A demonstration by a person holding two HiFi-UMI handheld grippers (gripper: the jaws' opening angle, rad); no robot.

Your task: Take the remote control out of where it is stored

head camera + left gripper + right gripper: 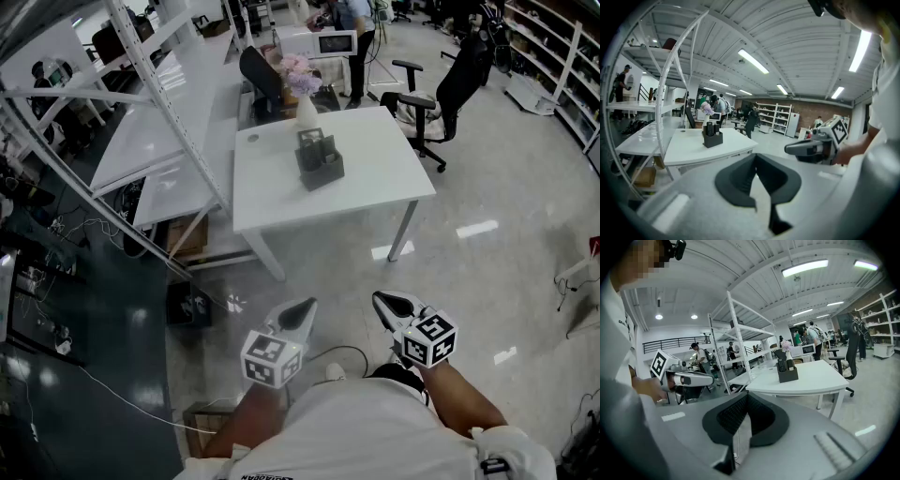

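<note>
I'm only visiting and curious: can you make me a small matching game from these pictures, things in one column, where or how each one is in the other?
Things
1. dark holder
2. pink flowers
3. black office chair
4. right gripper

Place or state
A. on the floor, right of the white table
B. jaws shut, nothing held
C. mid-table, a remote control standing in it
D. table's far edge, behind the holder

Pairs: 1-C, 2-D, 3-A, 4-B
</note>
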